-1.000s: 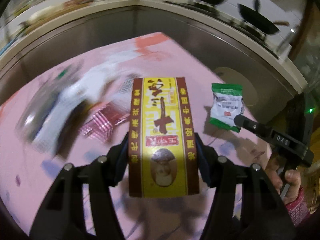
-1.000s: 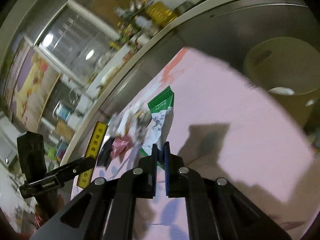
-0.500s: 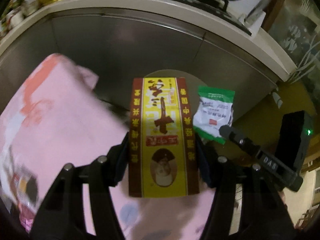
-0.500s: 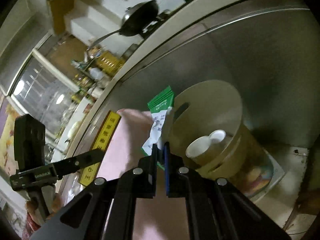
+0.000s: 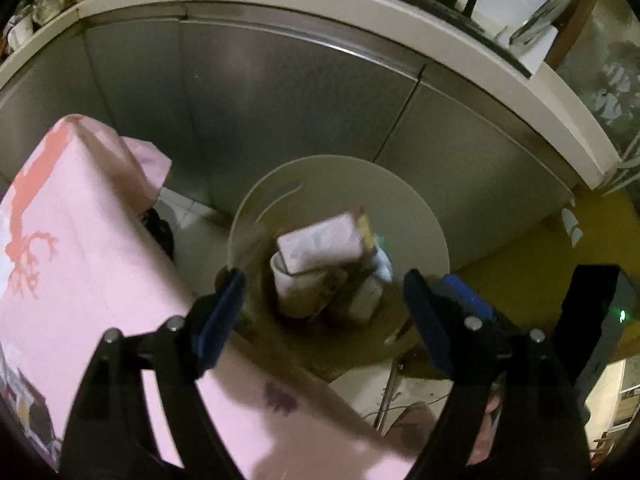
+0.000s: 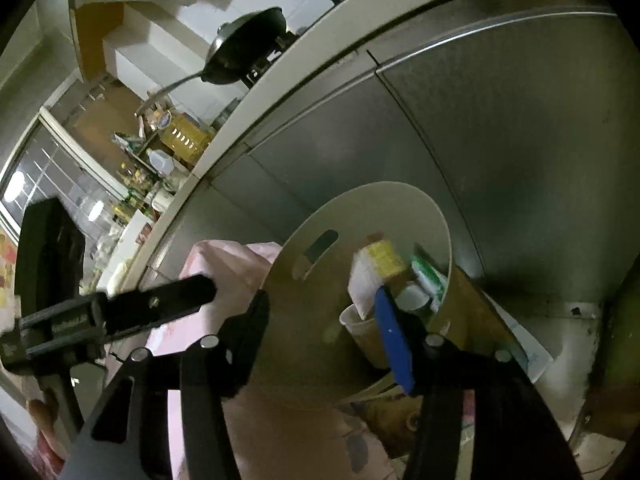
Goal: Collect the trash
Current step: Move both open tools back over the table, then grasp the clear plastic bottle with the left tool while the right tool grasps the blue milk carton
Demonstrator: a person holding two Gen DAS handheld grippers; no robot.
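Both grippers, left gripper [image 5: 324, 304] and right gripper [image 6: 320, 344], above the waste bin [image 5: 420, 200], fingers opening and empty; yellow carton [image 6: 380, 260] and green wrapper [image 6: 430, 278] inside. Risk: carton perched on a paper cup [image 6: 360, 324] may tip out.

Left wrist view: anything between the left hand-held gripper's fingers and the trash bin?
Nothing held. The left hand-held gripper is opening empty above the trash bin; the yellow box lies inside the bin. Left wrist view.
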